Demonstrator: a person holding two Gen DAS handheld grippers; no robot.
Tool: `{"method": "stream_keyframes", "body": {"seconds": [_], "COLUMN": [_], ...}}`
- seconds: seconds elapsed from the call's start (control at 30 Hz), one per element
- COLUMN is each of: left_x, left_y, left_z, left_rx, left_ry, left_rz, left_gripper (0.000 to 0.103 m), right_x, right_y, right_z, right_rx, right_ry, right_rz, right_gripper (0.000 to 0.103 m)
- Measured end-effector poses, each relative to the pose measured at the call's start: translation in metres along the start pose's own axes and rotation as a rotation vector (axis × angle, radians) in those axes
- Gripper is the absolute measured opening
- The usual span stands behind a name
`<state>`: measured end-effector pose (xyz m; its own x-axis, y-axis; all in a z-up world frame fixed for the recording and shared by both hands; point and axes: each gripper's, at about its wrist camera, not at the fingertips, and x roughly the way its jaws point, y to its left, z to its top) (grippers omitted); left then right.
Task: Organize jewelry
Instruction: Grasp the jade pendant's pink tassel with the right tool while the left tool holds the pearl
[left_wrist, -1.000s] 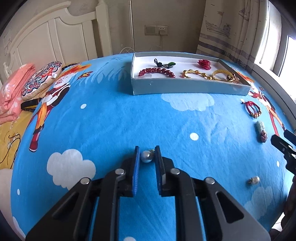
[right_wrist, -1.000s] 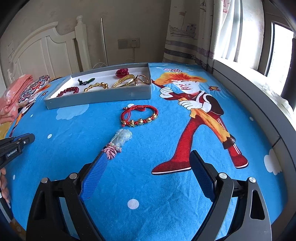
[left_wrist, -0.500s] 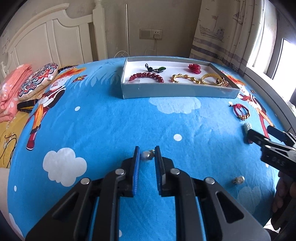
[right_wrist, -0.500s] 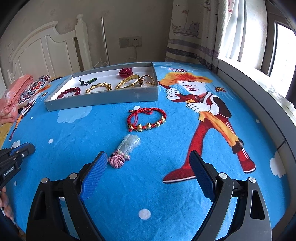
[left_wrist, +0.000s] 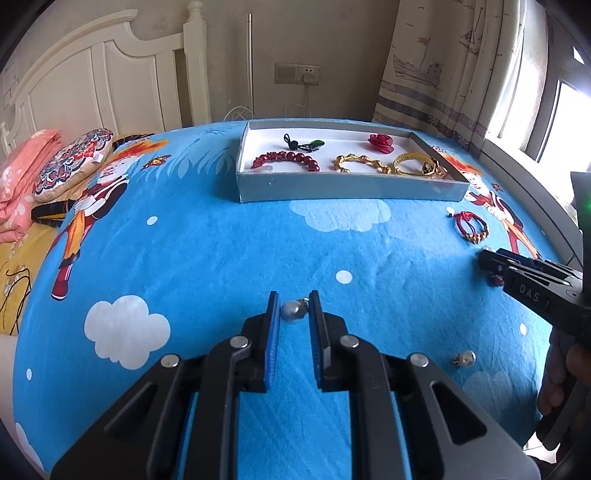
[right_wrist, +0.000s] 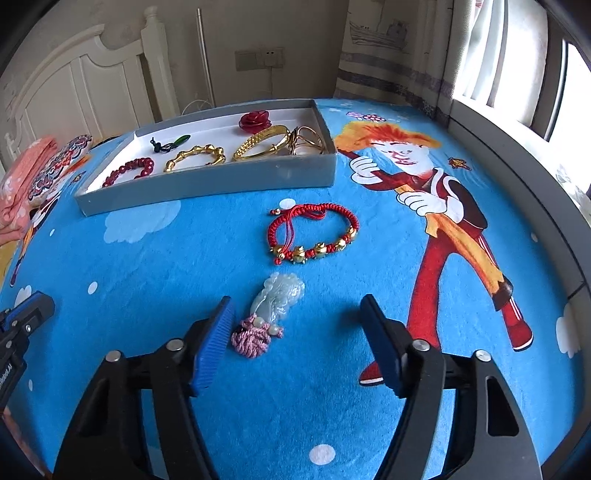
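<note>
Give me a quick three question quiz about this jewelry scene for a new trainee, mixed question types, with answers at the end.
1. True or false: the left gripper is shut on a pearl earring.
2. Multiple choice: what lies between the right gripper's closing jaws? A) the red cord bracelet B) the jade pendant C) a gold bangle
3. Fill in: the red rose ornament sits inside the grey ____.

Key: 1 true; 2 B, the pads not yet pressing on it; 3 tray.
</note>
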<state>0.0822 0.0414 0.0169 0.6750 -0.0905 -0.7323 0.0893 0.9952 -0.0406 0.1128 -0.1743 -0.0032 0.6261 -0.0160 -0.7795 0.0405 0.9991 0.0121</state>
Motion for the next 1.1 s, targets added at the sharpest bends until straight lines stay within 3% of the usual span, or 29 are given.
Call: {"method": "stream_keyframes", "body": {"seconds": [0.03, 0.1, 0.2, 0.53, 1.1], "left_x": [-0.001, -0.002, -0.003, -0.009, -0.013], "left_y": [0.0, 0.001, 0.0, -0.004, -0.016], "left_z": [0.0, 0.0, 0.001, 0.004, 0.028], "left_rx": [-0.001, -0.005, -0.005, -0.002, 0.022], "left_ry": [-0.002, -0.006, -0.011, -0.031, -0.091], "left_rz": [0.001, 0.004, 0.008, 0.02, 0.035], "left_gripper": [0.015, 0.015, 0.015, 0.015, 0.015], "right_x": [0.0, 0.0, -0.003, -0.014, -0.028], "right_y": [0.0, -0.001, -0.002, -0.009, -0.002], "right_z": [0.001, 0.002, 0.0, -0.01, 0.0], "right_rx": [-0.002, -0.007, -0.021, -0.015, -0.019], "right_ry": [-0.004, -0.01, -0.013, -0.031, -0.083], "right_rz": [0.001, 0.001, 0.014, 0.039, 0.03], "right_gripper": [0.055, 0.034, 0.024, 0.022, 0.022]}}
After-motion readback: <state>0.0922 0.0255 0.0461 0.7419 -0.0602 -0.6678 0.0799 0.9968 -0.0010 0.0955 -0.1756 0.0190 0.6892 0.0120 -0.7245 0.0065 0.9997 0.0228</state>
